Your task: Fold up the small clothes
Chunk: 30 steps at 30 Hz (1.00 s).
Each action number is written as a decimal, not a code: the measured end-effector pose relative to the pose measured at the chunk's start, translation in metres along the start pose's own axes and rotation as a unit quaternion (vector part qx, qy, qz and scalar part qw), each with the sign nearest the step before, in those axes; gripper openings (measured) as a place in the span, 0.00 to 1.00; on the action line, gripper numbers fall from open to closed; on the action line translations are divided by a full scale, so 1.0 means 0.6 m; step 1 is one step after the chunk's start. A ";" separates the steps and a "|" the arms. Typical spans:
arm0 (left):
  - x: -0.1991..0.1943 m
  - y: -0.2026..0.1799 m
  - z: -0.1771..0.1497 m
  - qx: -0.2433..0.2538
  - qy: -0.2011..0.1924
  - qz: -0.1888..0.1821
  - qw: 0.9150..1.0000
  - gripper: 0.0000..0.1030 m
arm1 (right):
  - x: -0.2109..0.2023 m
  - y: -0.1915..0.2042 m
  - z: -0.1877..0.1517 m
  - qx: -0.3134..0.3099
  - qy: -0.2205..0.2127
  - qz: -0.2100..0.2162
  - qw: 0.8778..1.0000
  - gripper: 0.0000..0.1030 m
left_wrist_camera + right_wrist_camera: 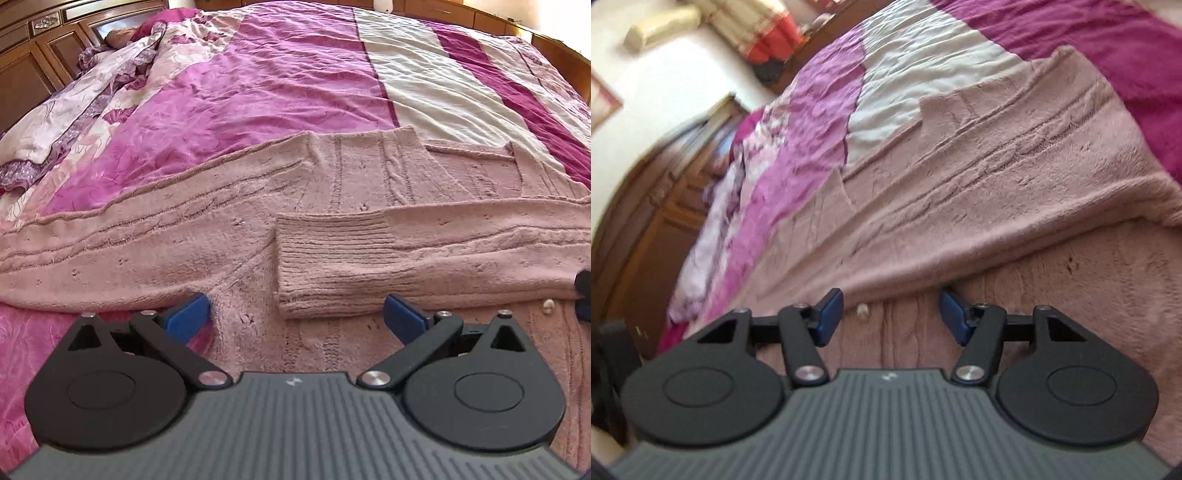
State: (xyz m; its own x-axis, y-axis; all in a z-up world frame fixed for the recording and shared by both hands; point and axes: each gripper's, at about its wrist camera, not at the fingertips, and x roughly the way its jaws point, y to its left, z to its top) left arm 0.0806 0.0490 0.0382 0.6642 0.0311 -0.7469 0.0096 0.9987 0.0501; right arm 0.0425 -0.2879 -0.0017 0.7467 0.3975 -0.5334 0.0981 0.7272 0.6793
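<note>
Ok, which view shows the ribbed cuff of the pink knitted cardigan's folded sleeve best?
The left wrist view: the ribbed cuff lies sharp and whole across the pink knitted cardigan. The blurred right wrist view shows only sleeve, no cuff.

The left gripper (297,317) points forward and downward. Its jaws stand wide apart, and its blue fingertips (192,314) close on nothing. The right gripper (892,317) also points forward and downward and is rolled to one side, so its view is tilted. Its jaws stand apart at a narrower gap, and its blue fingertips (829,317) grip nothing. A dark edge of the right gripper shows at the right border of the left wrist view.
</note>
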 end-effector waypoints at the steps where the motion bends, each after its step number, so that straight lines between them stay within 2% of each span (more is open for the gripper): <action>1: 0.002 0.002 0.000 -0.002 0.001 0.000 1.000 1.00 | 0.000 -0.001 0.001 0.007 -0.006 0.003 1.000 0.52; 2: 0.005 0.004 0.001 -0.003 0.002 0.000 1.000 1.00 | 0.001 0.000 0.005 0.012 -0.009 0.003 1.000 0.36; 3: 0.007 0.006 0.003 -0.005 0.003 0.000 1.000 1.00 | 0.002 0.001 0.008 0.016 -0.011 0.002 1.000 0.27; 4: 0.008 0.007 0.003 -0.006 0.004 0.000 1.000 1.00 | 0.001 0.002 0.010 0.019 -0.013 0.004 1.000 0.13; 5: 0.010 0.008 0.004 -0.006 0.004 0.001 1.000 1.00 | -0.001 0.003 0.012 0.021 -0.016 0.010 1.000 0.11; 10: 0.016 0.010 0.005 -0.003 0.008 0.006 1.000 1.00 | -0.026 0.010 0.018 0.010 -0.032 0.029 0.999 0.07; 14: 0.027 0.018 0.001 -0.007 0.022 0.007 1.000 1.00 | -0.020 0.014 0.011 -0.029 -0.008 -0.013 0.999 0.07; 16: 0.027 0.022 0.000 -0.014 0.023 0.003 1.000 1.00 | -0.022 0.017 0.006 -0.041 0.000 -0.016 0.999 0.09; 19: 0.025 0.020 -0.001 -0.008 0.021 0.005 1.000 1.00 | -0.030 0.041 0.006 -0.076 -0.014 -0.013 0.997 0.11; 21: 0.026 0.016 -0.001 0.000 0.021 0.009 1.000 1.00 | -0.028 0.058 0.005 -0.110 -0.025 -0.026 0.993 0.11; 24: 0.028 0.014 -0.002 0.002 0.023 0.012 1.000 1.00 | -0.007 0.066 0.000 -0.143 -0.020 -0.054 0.988 0.11; 27: 0.028 0.018 -0.005 -0.007 0.023 0.006 1.000 1.00 | 0.026 0.042 -0.009 -0.130 0.015 -0.070 0.989 0.10; 30: 0.022 0.025 -0.007 -0.013 0.025 0.001 1.000 1.00 | 0.018 0.026 -0.017 -0.117 0.000 -0.055 0.992 0.07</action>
State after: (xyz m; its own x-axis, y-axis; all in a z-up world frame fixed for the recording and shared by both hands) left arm 0.0864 0.0645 0.0261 0.6267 0.0352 -0.7785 -0.0128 0.9993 0.0350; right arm 0.0453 -0.2664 -0.0018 0.7395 0.3089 -0.5981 0.0232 0.8762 0.4813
